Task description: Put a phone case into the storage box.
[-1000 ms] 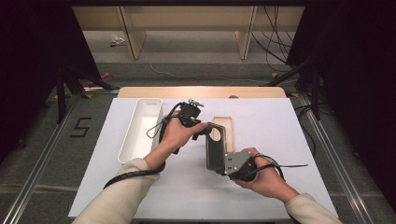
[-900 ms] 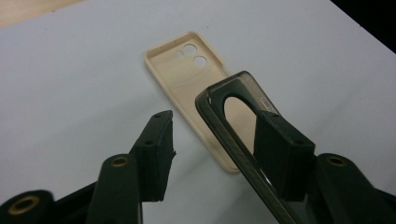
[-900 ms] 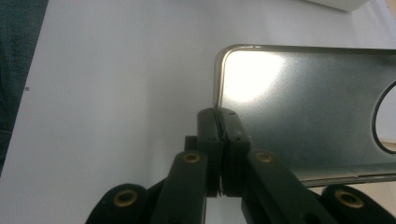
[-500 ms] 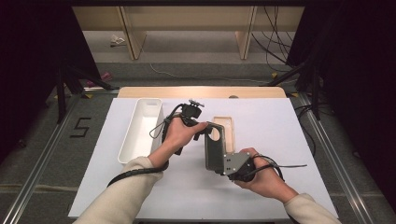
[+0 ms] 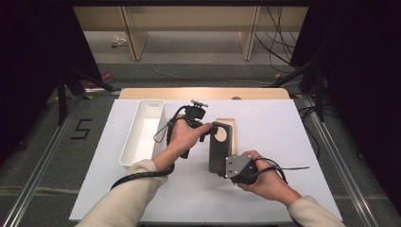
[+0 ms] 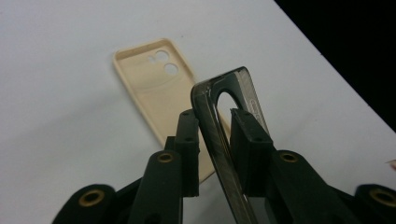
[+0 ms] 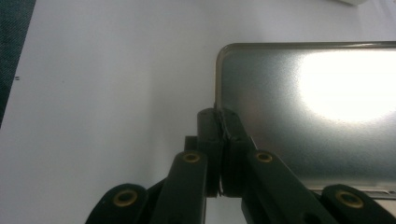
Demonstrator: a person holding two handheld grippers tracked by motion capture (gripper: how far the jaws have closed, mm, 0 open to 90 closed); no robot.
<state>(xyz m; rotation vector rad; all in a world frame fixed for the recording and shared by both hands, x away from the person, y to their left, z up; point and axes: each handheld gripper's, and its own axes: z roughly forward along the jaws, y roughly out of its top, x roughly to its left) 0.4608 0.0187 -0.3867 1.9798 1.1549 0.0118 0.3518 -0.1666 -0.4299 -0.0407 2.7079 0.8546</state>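
Observation:
A dark, glossy phone case (image 5: pixel 217 153) is held above the white table between both grippers. My right gripper (image 7: pixel 220 125) is shut on the corner of its near end, and the case's shiny back (image 7: pixel 308 102) spreads to the right. My left gripper (image 6: pixel 212 135) straddles the far end beside the camera cutout. Its jaws have just been closing, and the pads now press on the dark case wall (image 6: pixel 208 116). In the high view the left gripper (image 5: pixel 213 128) comes in from the left and the right gripper (image 5: pixel 228 165) from below. A beige phone case (image 6: pixel 149 88) lies open side up on the table underneath (image 5: pixel 230 124).
A long white tray (image 5: pixel 142 135) stands to the left of my left hand. The white table surface (image 5: pixel 283 142) has a wooden strip along its far edge. Dark floor, metal rails and stands border the table on both sides.
The left gripper's jaws have closed onto the far end of the dark case. Both hands and the case have stayed almost where they were.

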